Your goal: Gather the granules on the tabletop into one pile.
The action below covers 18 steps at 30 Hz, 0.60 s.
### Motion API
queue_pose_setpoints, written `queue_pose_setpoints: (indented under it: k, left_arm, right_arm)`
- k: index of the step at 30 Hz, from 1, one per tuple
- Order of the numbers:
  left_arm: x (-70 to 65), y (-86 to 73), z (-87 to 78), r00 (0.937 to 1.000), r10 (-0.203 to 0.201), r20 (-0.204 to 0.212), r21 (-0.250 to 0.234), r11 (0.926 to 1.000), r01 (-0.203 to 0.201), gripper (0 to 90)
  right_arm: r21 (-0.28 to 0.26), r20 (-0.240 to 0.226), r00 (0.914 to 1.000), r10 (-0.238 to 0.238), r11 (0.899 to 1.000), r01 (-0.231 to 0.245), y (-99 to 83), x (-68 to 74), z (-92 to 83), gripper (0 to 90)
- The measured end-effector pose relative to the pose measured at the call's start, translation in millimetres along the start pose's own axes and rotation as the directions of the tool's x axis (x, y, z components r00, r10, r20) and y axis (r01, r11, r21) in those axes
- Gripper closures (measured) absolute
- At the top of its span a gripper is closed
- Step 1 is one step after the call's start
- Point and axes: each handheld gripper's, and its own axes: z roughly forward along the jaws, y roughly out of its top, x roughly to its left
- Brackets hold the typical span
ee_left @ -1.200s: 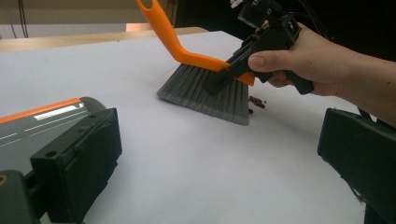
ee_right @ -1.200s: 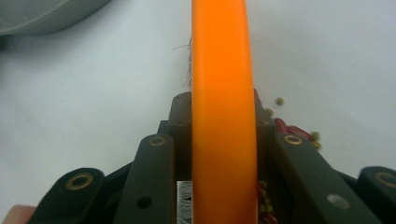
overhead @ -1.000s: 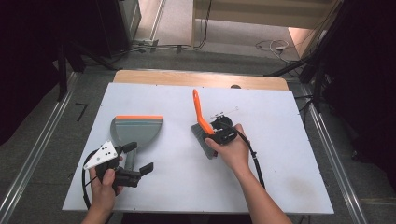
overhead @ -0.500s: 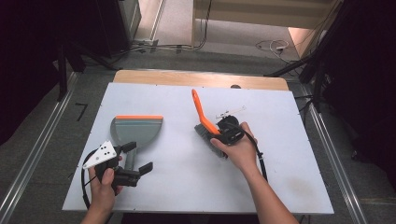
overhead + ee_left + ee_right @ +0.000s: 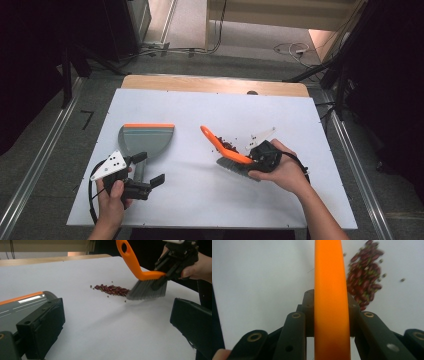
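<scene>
A hand brush (image 5: 227, 152) with an orange handle and grey bristles stands on the white table (image 5: 200, 205), right of centre. My right gripper (image 5: 250, 159) is shut on its handle (image 5: 331, 290). A small heap of dark red beans (image 5: 229, 146) lies just behind the bristles, also seen as beans (image 5: 112, 289) and beans (image 5: 364, 277). The grey dustpan (image 5: 147, 140) with an orange lip lies flat at the left. My left gripper (image 5: 148, 169) sits at its handle end, jaws wide apart with nothing between them; its left jaw rests beside the dustpan (image 5: 25, 302).
The table's wooden strip (image 5: 210, 84) runs along the far edge. Metal floor rails (image 5: 35, 165) flank both sides. A few stray beans (image 5: 108, 296) lie around the heap. The brush and the right hand (image 5: 197, 267) stand to the right of the beans in the left gripper view.
The right hand has carried the brush to the right and toward the near edge, tilting its handle lower. The heap of beans now shows behind the bristles. The left gripper has stayed put.
</scene>
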Motion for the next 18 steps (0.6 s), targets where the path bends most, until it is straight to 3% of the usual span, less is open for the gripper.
queue_pose_setpoints:
  k: [3,5,7,10,14,17,18]
  left_arm:
    - [-0.8,0.2,0.8,1.0000,0.001,-0.001,0.002,1.0000,-0.001,0.7]
    - [-1.3,0.1,1.3,1.0000,0.003,0.001,0.007,1.0000,-0.003,0.7]
    - [-1.6,0.1,1.3,1.0000,0.003,0.001,0.006,1.0000,-0.003,0.7]
    - [-1.5,0.0,0.8,1.0000,0.003,-0.001,0.004,1.0000,-0.003,0.7]
    - [-1.6,-0.2,0.9,1.0000,0.003,0.002,0.006,1.0000,-0.003,0.7]
    - [-2.0,0.3,0.3,1.0000,0.006,0.000,0.004,1.0000,-0.006,0.7]
    - [-1.9,0.3,0.2,1.0000,0.006,0.000,0.005,1.0000,-0.006,0.7]
  right_arm:
    - [0.031,-0.071,0.9963,-0.048,0.998,0.050,-7.8,4.1,6.8,68.6]
    - [0.042,-0.062,0.9953,-0.074,0.996,0.077,-9.1,8.6,11.5,68.3]
    - [0.027,-0.062,0.9950,-0.079,0.996,0.080,-9.1,10.9,12.9,66.8]
    - [-0.027,-0.104,0.9922,-0.069,0.997,0.066,-7.0,13.4,9.1,57.0]
    - [-0.001,-0.076,0.9944,-0.074,0.997,0.074,-3.4,18.1,11.6,67.0]
    - [0.017,-0.049,0.9969,-0.061,0.998,0.062,-2.0,19.6,12.2,68.0]
    - [0.023,-0.042,0.9960,-0.078,0.997,0.079,-1.3,20.7,11.4,68.3]
